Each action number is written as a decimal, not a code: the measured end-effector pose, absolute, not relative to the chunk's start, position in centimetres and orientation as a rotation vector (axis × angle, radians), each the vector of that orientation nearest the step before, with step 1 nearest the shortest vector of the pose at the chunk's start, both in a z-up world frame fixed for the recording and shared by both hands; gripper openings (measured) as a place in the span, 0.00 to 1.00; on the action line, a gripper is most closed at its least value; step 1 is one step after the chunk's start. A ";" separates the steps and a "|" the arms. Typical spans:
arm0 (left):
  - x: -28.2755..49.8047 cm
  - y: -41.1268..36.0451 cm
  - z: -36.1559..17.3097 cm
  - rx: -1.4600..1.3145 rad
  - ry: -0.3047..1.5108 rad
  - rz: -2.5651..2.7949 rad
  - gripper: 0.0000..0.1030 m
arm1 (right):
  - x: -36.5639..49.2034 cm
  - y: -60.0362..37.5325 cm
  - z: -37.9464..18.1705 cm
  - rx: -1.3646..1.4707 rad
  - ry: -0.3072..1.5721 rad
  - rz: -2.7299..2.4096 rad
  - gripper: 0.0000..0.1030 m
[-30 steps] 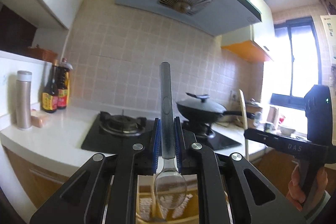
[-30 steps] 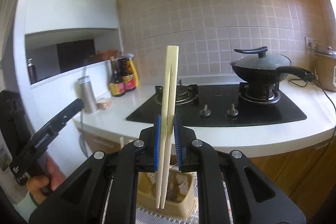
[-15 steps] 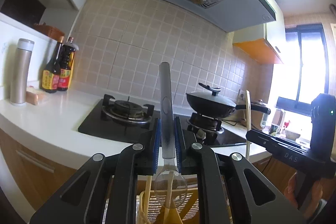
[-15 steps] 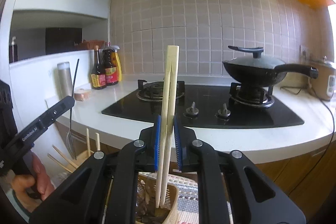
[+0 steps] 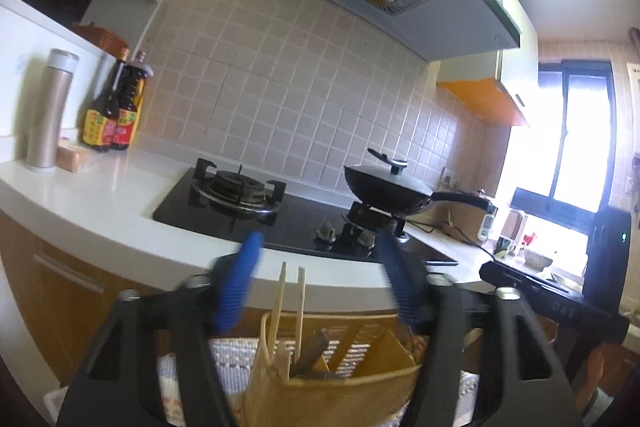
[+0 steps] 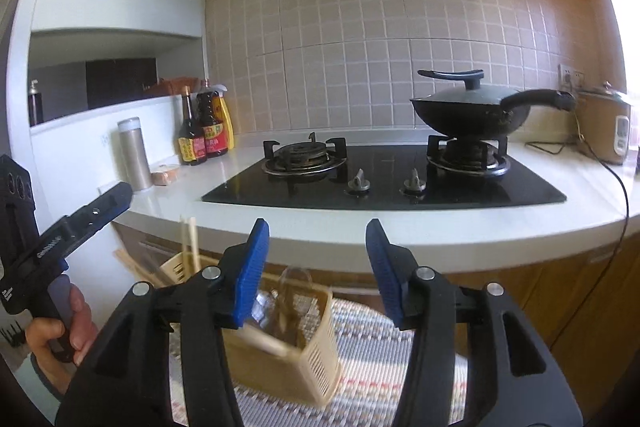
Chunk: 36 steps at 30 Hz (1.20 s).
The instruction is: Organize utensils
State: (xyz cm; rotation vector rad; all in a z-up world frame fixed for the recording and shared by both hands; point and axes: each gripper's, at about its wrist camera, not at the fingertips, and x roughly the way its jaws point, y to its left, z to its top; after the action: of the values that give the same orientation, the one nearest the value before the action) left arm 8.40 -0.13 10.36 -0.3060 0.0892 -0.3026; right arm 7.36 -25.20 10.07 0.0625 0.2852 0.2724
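My left gripper (image 5: 318,279) hangs with its jaws opening and nothing between the blue pads (image 5: 240,283). Just below it stands a tan slotted utensil holder (image 5: 360,381) with two upright chopsticks (image 5: 300,307) and a dark flat handle (image 5: 315,347) leaning inside. The jaws of my right gripper (image 6: 318,267) are opening too, with an empty gap. Under it a second tan holder (image 6: 304,367) holds a blurred chopstick (image 6: 260,339) and a shiny spoon-like piece (image 6: 296,279). The left gripper (image 6: 80,223) also shows in the right wrist view, held by a hand.
Both holders rest on a woven mat (image 6: 380,367) in front of a white counter (image 6: 480,227). On the counter are a black gas hob (image 6: 380,183), a lidded wok (image 6: 472,111), sauce bottles (image 6: 204,131), a steel flask (image 6: 134,155) and a rice cooker (image 6: 608,131).
Both grippers sank toward the holders and opened. The spoon has left the left gripper's pads, and the chopsticks have left the right gripper's pads.
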 end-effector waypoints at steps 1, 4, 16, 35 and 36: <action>7.3 -0.2 10.5 -0.297 0.080 -0.297 0.72 | 6.5 -25.4 10.0 0.078 0.284 0.268 0.46; 4.6 -0.7 10.2 -0.277 0.084 -0.297 0.77 | 4.4 -25.6 9.2 0.111 0.292 0.281 0.60; -0.9 -2.6 4.8 -0.265 0.129 -0.166 0.86 | 0.5 -22.3 1.2 0.063 0.316 0.129 0.78; 0.3 -5.0 0.7 -0.009 0.190 0.099 0.92 | 0.3 -22.7 0.1 0.022 0.259 0.080 0.90; 0.3 -5.1 0.7 -0.009 0.191 0.099 0.92 | 0.2 -22.7 0.2 0.020 0.257 0.083 0.90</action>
State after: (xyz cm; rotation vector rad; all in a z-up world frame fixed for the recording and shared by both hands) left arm 0.32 -5.11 0.70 -0.0086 0.1912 0.0987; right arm 0.25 -22.68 0.18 0.0197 0.2574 0.0831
